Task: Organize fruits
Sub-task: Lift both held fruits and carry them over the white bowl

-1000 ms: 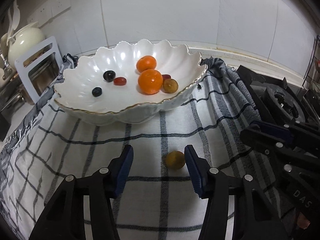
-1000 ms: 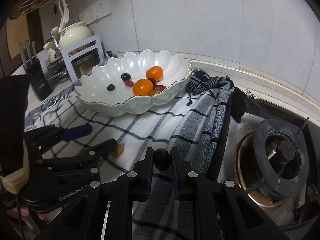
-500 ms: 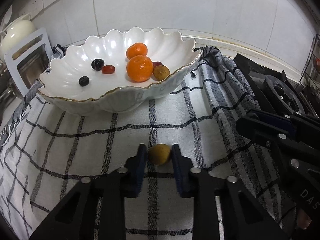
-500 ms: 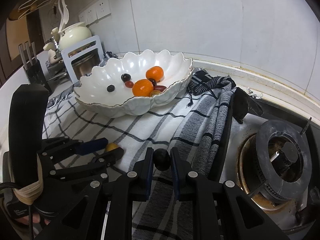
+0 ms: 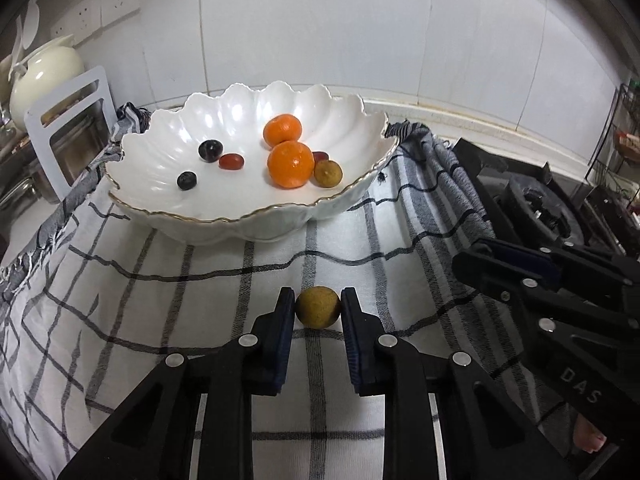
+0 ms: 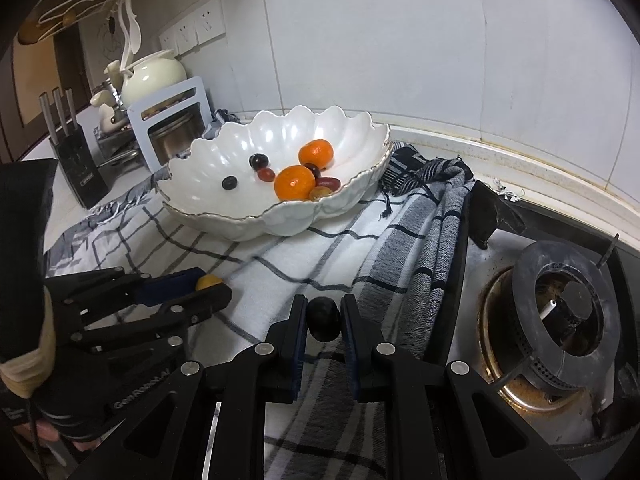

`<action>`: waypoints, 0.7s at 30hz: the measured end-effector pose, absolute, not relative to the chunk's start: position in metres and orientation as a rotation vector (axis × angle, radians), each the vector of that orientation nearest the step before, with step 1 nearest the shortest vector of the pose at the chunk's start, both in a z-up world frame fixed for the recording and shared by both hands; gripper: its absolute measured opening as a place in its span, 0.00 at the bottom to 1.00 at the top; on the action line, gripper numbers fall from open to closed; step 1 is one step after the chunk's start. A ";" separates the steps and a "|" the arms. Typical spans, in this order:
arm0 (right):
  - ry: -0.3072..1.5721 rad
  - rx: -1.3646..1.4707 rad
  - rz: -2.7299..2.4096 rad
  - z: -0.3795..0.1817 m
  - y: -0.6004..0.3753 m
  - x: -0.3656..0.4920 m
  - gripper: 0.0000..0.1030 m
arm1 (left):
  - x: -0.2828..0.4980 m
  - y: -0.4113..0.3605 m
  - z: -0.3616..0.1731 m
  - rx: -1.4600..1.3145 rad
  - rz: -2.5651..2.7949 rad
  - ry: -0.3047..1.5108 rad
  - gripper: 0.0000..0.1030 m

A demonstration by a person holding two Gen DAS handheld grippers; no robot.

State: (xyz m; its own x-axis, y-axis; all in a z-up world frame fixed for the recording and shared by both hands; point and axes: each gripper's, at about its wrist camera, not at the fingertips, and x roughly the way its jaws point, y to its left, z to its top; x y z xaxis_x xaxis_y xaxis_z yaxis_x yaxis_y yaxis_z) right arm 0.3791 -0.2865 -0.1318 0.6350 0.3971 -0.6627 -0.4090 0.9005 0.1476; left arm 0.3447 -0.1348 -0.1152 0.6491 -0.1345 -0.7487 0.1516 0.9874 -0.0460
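Note:
My left gripper is shut on a small yellow-brown round fruit, held just above the checked cloth in front of the bowl. The same fruit peeks out between that gripper's fingers in the right wrist view. My right gripper is shut on a dark, almost black grape over the cloth near the stove. The white scalloped bowl holds two oranges, a yellow-brown fruit, dark grapes and a red grape.
A gas stove burner lies to the right, past the cloth's folded grey edge. Behind the bowl on the left stand a cream teapot, a white rack with a metal pot and a knife block. Tiled wall at the back.
My left gripper closed its jaws onto the yellow-brown fruit on the cloth and lifted it slightly, nearer the bowl. The right gripper kept still, holding the dark grape.

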 end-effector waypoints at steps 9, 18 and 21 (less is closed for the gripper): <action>0.729 -0.017 0.462 -0.120 -0.277 0.368 0.18 | 0.325 -0.117 -0.098 0.002 -0.164 0.816 0.23; 0.698 -0.024 0.458 -0.105 -0.262 0.356 0.18 | 0.310 -0.099 -0.077 0.004 -0.152 0.763 0.23; 0.678 -0.028 0.448 -0.098 -0.258 0.351 0.18 | 0.306 -0.091 -0.069 0.002 -0.150 0.742 0.23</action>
